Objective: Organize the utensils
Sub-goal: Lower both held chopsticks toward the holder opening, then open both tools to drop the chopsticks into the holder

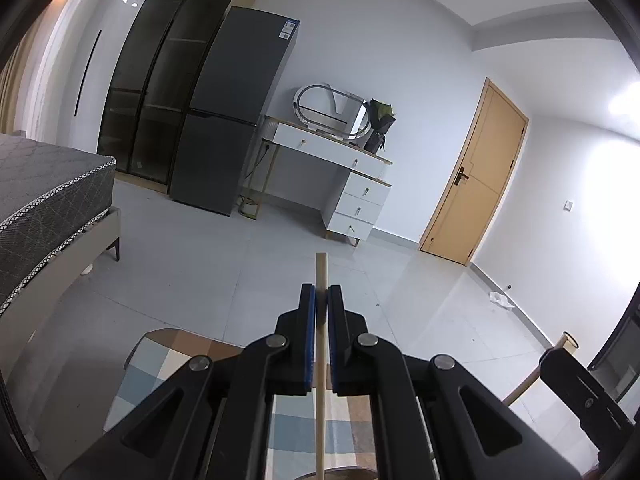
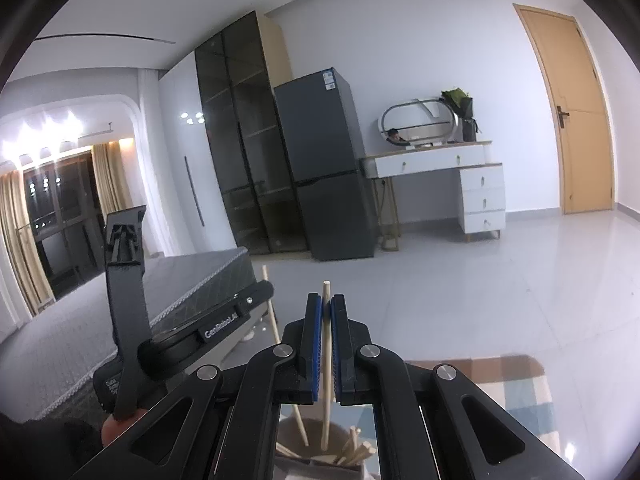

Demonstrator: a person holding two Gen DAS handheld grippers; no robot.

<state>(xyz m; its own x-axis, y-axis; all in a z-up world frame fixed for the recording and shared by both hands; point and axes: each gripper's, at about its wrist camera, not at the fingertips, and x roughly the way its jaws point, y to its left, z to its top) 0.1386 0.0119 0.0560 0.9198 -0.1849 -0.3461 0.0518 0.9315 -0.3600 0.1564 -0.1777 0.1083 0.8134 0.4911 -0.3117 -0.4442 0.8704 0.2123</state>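
While a checked blue-and-brown tablecloth (image 2: 516,396) lies below me, a round beige holder (image 2: 296,432) stands on it with loose sticks inside. My left gripper (image 1: 321,300) clamps one pale wooden chopstick (image 1: 321,272); my right gripper (image 2: 326,308) clamps another (image 2: 326,292), its lower end inside the holder.
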